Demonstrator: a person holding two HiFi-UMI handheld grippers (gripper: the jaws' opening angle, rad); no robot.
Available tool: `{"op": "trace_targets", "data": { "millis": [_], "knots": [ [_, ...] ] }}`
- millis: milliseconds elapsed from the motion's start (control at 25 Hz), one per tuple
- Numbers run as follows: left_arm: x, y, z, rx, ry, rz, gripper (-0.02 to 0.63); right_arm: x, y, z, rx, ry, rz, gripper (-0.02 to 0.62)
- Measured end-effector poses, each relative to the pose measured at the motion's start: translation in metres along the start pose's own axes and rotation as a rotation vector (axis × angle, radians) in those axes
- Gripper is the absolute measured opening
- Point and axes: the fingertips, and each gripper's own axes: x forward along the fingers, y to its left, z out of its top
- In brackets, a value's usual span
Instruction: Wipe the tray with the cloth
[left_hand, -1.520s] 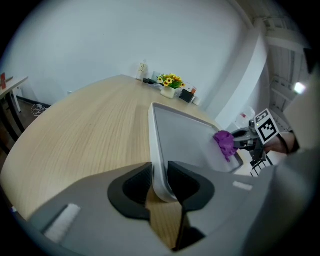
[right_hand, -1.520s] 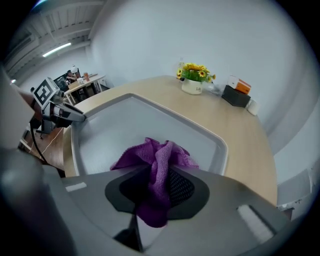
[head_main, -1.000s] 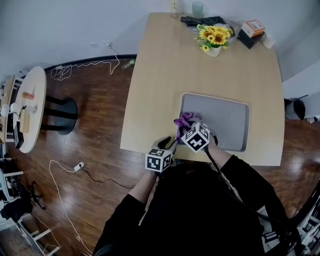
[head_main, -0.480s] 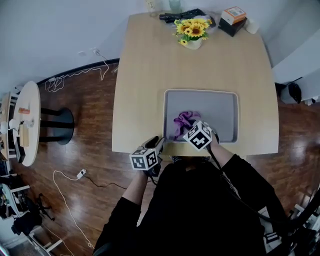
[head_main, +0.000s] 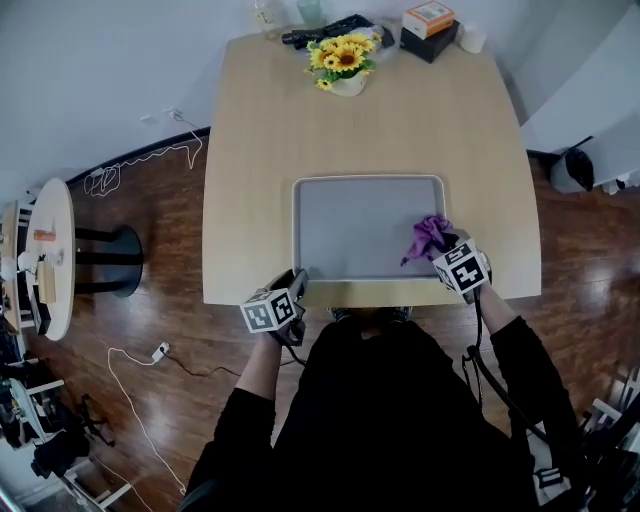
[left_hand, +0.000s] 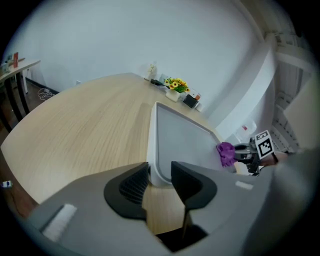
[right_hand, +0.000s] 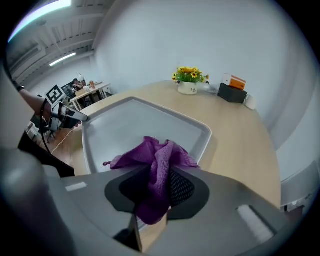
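A grey tray (head_main: 360, 225) lies on the wooden table (head_main: 250, 180) near its front edge. My left gripper (head_main: 298, 280) is at the tray's near left corner. In the left gripper view the gripper (left_hand: 160, 172) is shut on the rim of the tray (left_hand: 180, 135). My right gripper (head_main: 441, 251) is over the tray's near right corner, shut on a crumpled purple cloth (head_main: 428, 236). In the right gripper view the cloth (right_hand: 157, 160) bulges out from between the jaws above the tray (right_hand: 125, 127). The cloth (left_hand: 226, 152) also shows in the left gripper view.
At the table's far edge stand a vase of sunflowers (head_main: 342, 62), a black box with an orange box on it (head_main: 428, 30), a white cup (head_main: 470, 38) and a dark object (head_main: 320, 32). A round side table (head_main: 45, 250) and cables are on the floor at left.
My right gripper has carried the cloth across the tray from its near left part to its near right corner. The left gripper has stayed at the near left corner.
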Motion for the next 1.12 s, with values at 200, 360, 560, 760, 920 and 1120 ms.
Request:
{"op": "trace_targets", "data": {
  "millis": [200, 360, 560, 760, 920, 1120],
  "knots": [
    [-0.005, -0.003, -0.001, 0.016, -0.003, -0.01, 0.126, 0.017, 0.038, 0.023, -0.146, 0.043, 0.0, 0.087],
    [-0.031, 0.007, -0.013, 0.093, 0.029, -0.015, 0.126, 0.052, 0.12, 0.078, -0.246, 0.008, 0.127, 0.089],
    [-0.073, 0.042, -0.028, 0.071, 0.014, 0.019, 0.126, 0.096, 0.218, 0.152, -0.38, -0.013, 0.236, 0.089],
    [-0.103, 0.089, -0.047, -0.032, 0.0, 0.083, 0.124, 0.1, 0.279, 0.161, -0.53, -0.003, 0.247, 0.084],
    [-0.092, 0.093, -0.049, -0.046, 0.024, 0.076, 0.124, 0.085, 0.286, 0.138, -0.493, -0.044, 0.361, 0.081],
    [-0.06, 0.05, -0.015, 0.065, 0.028, 0.018, 0.124, 0.066, 0.234, 0.105, -0.365, -0.016, 0.352, 0.083]
  ]
}}
